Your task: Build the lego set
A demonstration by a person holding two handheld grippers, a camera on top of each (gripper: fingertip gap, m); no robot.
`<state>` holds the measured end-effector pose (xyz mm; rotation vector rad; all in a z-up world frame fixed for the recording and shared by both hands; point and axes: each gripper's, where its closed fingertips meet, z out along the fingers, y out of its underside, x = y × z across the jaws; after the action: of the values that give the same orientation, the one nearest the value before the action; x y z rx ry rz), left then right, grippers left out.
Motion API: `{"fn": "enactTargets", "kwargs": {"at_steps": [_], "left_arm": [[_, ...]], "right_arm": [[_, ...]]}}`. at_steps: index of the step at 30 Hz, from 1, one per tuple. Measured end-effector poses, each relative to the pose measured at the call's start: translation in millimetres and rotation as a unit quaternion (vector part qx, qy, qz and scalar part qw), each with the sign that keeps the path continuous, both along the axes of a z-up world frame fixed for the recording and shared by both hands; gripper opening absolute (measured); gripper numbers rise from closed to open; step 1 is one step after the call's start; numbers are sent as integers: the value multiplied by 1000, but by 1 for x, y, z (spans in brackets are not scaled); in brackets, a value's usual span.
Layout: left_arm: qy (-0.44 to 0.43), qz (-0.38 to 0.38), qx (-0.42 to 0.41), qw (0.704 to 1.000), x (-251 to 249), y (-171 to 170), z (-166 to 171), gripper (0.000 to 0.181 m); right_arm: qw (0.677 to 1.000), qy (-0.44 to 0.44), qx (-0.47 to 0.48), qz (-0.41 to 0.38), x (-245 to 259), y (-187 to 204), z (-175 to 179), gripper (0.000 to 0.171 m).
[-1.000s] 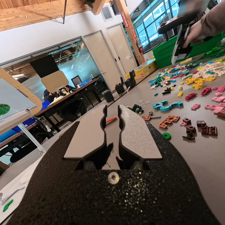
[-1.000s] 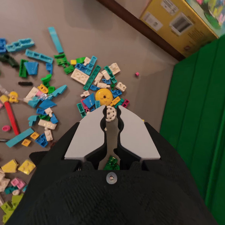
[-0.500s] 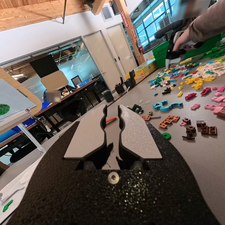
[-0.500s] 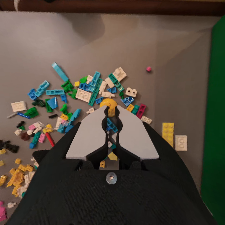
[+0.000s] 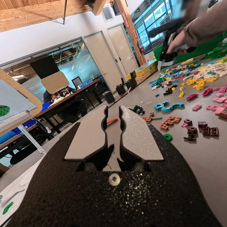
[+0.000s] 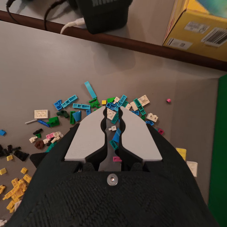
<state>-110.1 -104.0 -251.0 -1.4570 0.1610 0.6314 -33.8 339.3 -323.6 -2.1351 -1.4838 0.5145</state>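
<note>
Loose lego pieces lie sorted by colour on the grey table (image 5: 184, 159). My left gripper (image 5: 113, 108) is open a little, empty, and low over the table; a small orange piece (image 5: 112, 120) shows through its gap. My right gripper (image 6: 112, 108) is open and empty, pointing down over a heap of blue, teal and white pieces. A white square plate (image 6: 111, 114) and a teal plate (image 6: 115, 118) lie just below its tips, and a blue wedge (image 6: 117, 135) shows between its fingers. In the left wrist view the right gripper (image 5: 164, 61) hovers over that far heap, held by a hand.
A yellow box (image 6: 199, 30) and a black charger (image 6: 104, 14) stand beyond the table's brown edge. A green bin (image 6: 222, 135) is at the right. Turquoise curved pieces (image 5: 168, 106), brown pieces (image 5: 210, 130) and a green ring (image 5: 167, 136) lie near the left gripper. An instruction stand (image 5: 12, 98) is at the left. Spacing between my two grippers at the tips: around 45 cm. The small orange piece (image 5: 112, 120) is about 20 cm from my left fingertips and 35 cm from my right.
My right gripper has moved across the blue and white heap, off the yellow round piece, toward the table's far edge, staying open. My left gripper has not moved.
</note>
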Motion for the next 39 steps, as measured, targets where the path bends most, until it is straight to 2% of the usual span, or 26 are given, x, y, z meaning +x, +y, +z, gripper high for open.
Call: {"fn": "enactTargets", "kwargs": {"at_steps": [4,9,15,19,25,31,36,39], "left_arm": [[-1,-1,-1,1000,0,0,0,16],[-1,-5,-9,1000,3,2,-2,16],[-11,1,0,1000,-1,0,0,16],[-7,1,-1,1000,0,0,-1,16],[-8,3,1,1000,0,0,-1,16],[-8,6,1,1000,-2,0,-1,16],[-5,4,0,1000,-1,0,-2,17],[-6,4,1,1000,-1,0,-2,17]], "right_arm": [[996,50,75,11,19,-23,31,19],[990,88,109,-3,79,-80,50,20],[980,110,143,-78,168,-137,42,19],[974,136,114,-141,212,-167,22,19],[942,172,167,-234,266,-170,15,19],[900,247,235,-271,280,-170,36,19],[902,203,291,-246,282,-171,39,19],[904,201,290,-240,281,-173,39,19]]}}
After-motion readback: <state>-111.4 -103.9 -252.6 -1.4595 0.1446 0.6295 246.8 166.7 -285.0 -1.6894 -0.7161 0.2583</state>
